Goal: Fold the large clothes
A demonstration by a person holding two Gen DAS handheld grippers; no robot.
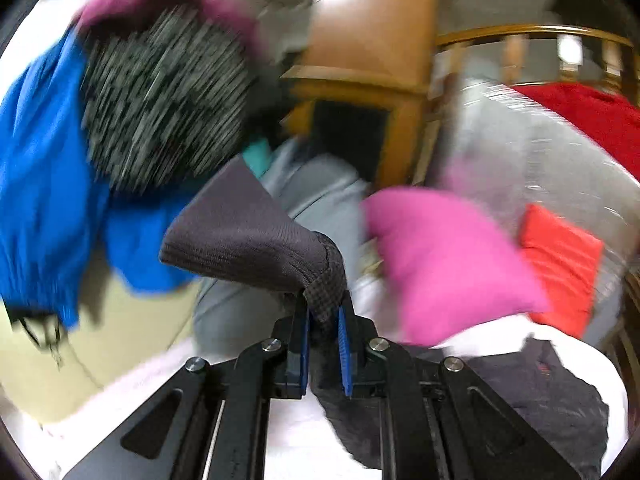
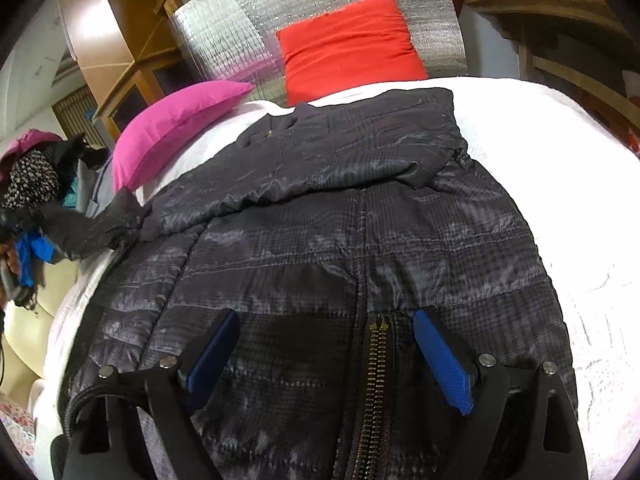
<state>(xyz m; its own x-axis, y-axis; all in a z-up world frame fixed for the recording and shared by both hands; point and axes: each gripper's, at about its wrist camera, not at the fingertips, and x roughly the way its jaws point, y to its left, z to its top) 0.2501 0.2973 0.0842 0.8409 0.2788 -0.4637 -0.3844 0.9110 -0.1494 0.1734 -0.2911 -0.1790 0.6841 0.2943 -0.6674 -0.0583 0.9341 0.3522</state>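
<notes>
Dark quilted nylon with a faint check pattern, that is the jacket [image 2: 320, 248] I am folding. It lies spread on the white bed cover [image 2: 568, 208], filling the middle of the right wrist view, its brass zipper [image 2: 374, 380] running from the bottom edge up toward the collar at the top. One sleeve [image 2: 344, 152] is already laid across the chest in the upper middle of that frame.

My left tool [image 1: 324, 320] is clamped on the other sleeve's cuff [image 1: 256, 240], a ribbed knit band, softer and more matte than the slick shell; the blue pads pinch the checked cloth just behind it. In the right wrist view this sleeve trails off the jacket's left edge, at centre left of the frame, so its long axis points away from the body. I judge the coming move is to carry the cuff across toward the zipper line.

My right tool [image 2: 324, 356] stands apart, pads either side of the zipper low on the jacket, gripping nothing.

Behind are a pink pillow [image 2: 176, 124], a red pillow [image 2: 352, 48] and a silvery foil panel [image 2: 248, 24].
</notes>
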